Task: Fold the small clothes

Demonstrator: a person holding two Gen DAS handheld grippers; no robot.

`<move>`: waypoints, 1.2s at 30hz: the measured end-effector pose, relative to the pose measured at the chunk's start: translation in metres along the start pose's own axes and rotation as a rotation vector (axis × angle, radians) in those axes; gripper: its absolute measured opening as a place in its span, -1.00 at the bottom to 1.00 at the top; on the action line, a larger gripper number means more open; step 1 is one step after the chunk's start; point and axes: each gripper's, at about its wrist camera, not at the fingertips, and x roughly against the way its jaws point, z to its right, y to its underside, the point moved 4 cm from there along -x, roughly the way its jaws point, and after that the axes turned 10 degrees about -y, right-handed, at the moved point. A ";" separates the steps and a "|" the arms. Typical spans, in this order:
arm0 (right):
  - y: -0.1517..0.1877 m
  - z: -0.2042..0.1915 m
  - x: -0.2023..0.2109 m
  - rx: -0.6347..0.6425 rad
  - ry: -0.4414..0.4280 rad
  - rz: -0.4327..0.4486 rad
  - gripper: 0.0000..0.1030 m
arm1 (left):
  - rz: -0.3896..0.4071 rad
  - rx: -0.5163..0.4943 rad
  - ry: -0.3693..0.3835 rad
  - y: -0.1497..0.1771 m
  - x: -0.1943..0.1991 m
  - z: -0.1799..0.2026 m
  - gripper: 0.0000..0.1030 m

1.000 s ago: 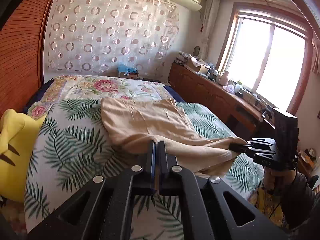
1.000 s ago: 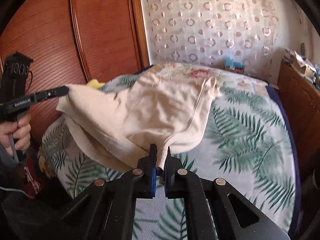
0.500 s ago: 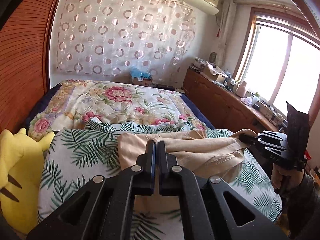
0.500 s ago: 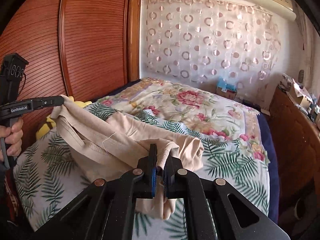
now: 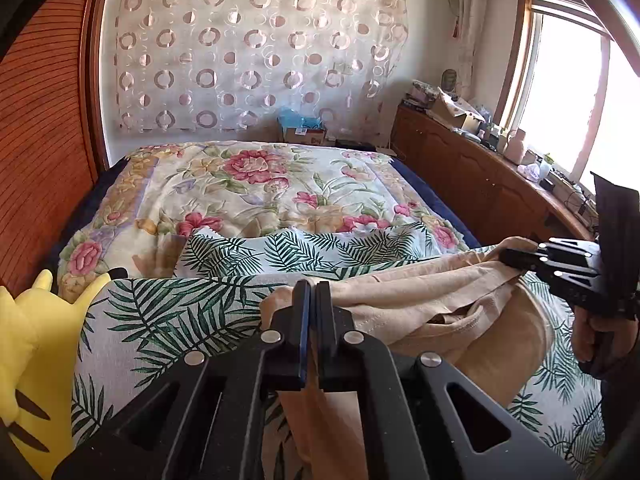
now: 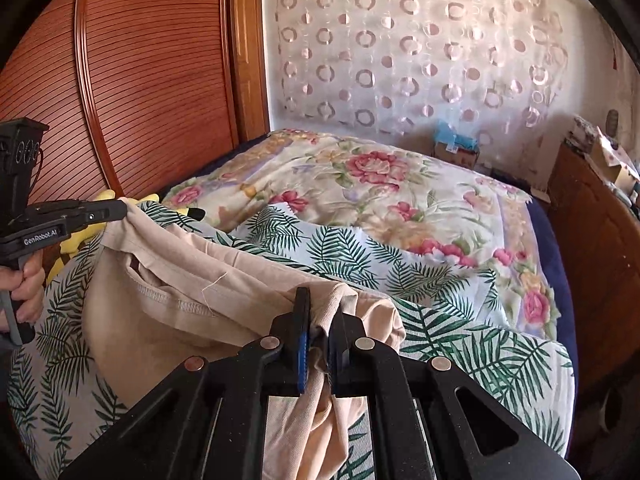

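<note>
Over bed, left hand-held gripper (image 5: 311, 294) & right hand-held gripper (image 6: 318, 304) both pinch beige garment (image 6: 192, 280), prob. a shirt.

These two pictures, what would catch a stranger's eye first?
Probably the beige garment, held up over the near end of the bed between the left hand-held gripper and the right hand-held gripper, both clamped on its fabric. Next, the rose-patterned quilt farther up the bed, and the yellow plush toy at its left edge.

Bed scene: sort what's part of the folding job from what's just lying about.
Job: beige garment; left gripper and right gripper, both clamped on it.

Lying about: yellow plush toy; floral quilt; cardboard box; clutter on the sideboard.
</note>
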 end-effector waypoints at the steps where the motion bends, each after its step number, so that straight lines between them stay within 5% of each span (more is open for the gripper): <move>1: -0.001 0.001 0.001 -0.003 0.008 0.002 -0.60 | 0.002 -0.003 0.002 0.000 0.000 0.000 -0.94; 3: -0.001 0.004 0.008 -0.002 0.063 0.008 -0.34 | 0.002 -0.009 0.002 0.001 -0.002 -0.001 -0.71; 5: -0.001 0.005 0.015 -0.003 0.087 0.023 -0.22 | -0.005 -0.010 0.026 0.003 -0.005 -0.002 -0.10; 10: 0.013 -0.004 0.023 0.020 0.034 0.004 -0.14 | -0.035 -0.012 0.042 0.010 -0.001 -0.008 0.44; 15: 0.027 -0.005 0.008 0.029 0.005 -0.078 -0.14 | -0.080 -0.059 0.035 0.026 0.001 -0.008 0.46; 24: 0.002 0.022 -0.030 -0.018 -0.013 -0.133 -0.14 | -0.176 -0.161 -0.004 0.025 -0.040 0.002 0.46; 28: -0.003 0.028 -0.035 -0.027 -0.065 -0.129 -0.89 | -0.165 -0.159 -0.041 0.012 -0.057 -0.006 0.42; 32: -0.005 0.041 -0.025 -0.062 0.015 -0.053 -0.94 | -0.112 -0.094 -0.161 -0.008 -0.065 -0.033 0.34; 36: -0.003 0.039 -0.019 -0.080 0.091 -0.047 -0.93 | -0.109 -0.030 -0.147 -0.014 -0.058 -0.048 0.34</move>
